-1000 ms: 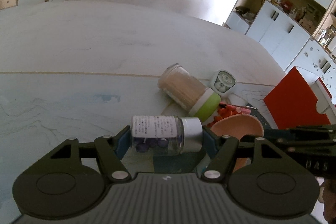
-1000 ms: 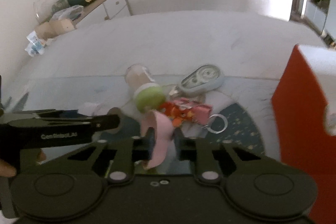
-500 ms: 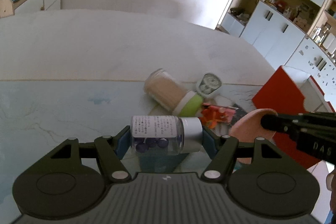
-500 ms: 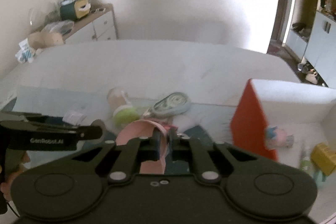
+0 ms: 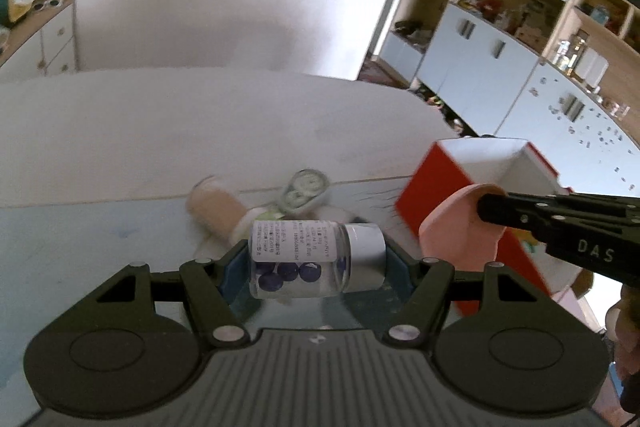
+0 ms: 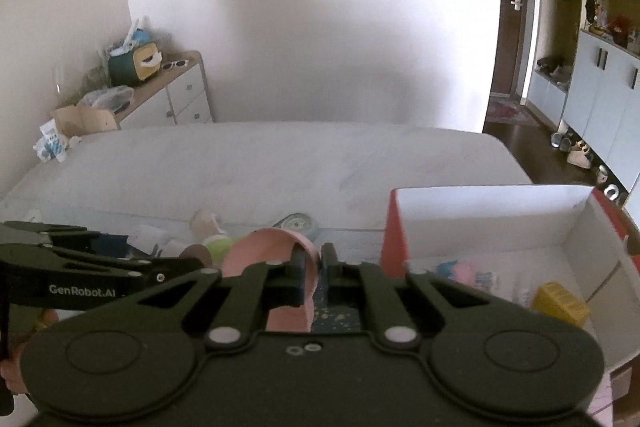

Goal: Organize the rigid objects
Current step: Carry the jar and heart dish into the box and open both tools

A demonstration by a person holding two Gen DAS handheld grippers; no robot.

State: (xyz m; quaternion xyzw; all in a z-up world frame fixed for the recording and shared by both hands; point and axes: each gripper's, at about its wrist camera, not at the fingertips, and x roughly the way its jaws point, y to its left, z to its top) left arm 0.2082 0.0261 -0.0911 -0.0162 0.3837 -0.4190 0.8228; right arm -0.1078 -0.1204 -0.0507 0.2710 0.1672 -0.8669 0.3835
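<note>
My left gripper (image 5: pixel 316 259) is shut on a clear pill bottle (image 5: pixel 308 259) with a silver cap and dark blue pills, held sideways above the table. My right gripper (image 6: pixel 314 269) is shut on the rim of a pink bowl (image 6: pixel 268 247), lifted off the table; in the left wrist view the pink bowl (image 5: pixel 456 223) hangs at the right in front of the red box (image 5: pixel 432 195). The red box (image 6: pixel 492 211), white inside, stands open at the right and holds a yellow block (image 6: pixel 560 303) and small toys. A jar with a green lid (image 5: pixel 220 211) lies on the table.
A grey-green tape dispenser (image 5: pixel 306 187) lies beside the jar. A white bed (image 6: pixel 260 163) stretches behind the table. A dresser (image 6: pixel 172 95) with clutter stands at the back left; white cabinets (image 5: pixel 500 39) line the right wall. A person's hand (image 5: pixel 624 331) shows at the right edge.
Both grippers have risen with their loads. The pink bowl came up off the table and moved right towards the red box; the table items now look lower and farther.
</note>
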